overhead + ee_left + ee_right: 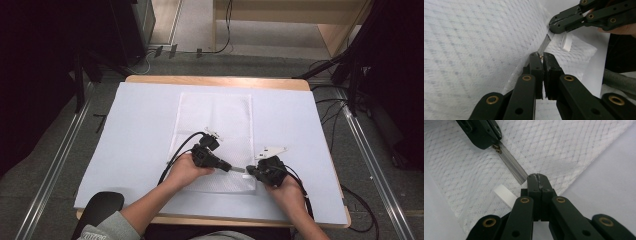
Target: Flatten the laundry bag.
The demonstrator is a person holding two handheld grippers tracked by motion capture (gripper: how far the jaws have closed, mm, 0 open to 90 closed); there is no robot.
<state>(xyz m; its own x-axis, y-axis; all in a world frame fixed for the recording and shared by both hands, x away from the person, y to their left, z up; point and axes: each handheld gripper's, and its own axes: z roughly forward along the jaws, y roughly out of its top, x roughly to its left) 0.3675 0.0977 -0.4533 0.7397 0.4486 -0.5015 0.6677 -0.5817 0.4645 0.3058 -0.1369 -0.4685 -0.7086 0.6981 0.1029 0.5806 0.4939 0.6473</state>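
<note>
Over the bench (150, 100), I hold two tools at the near edge of a white mesh laundry bag (215, 120) that lies flat on a pale sheet. My left hand-held gripper (541, 57) has its jaws pressed together on the small metal zipper pull (540, 56), pinched right at the tips; in the right gripper view the same pull (497, 149) sits just under those dark tips. My right hand-held gripper (537, 177) is clamped shut on the bag's edge at the end of the zipper (512, 165), the grey teeth running straight from its tips across to the left tool. A white ribbed fabric tab (504, 195) sticks out just beside the right tool's jaws, to their left. From above, the two tools (239, 170) point at each other, tips near, the short zipper stretch between them.
</note>
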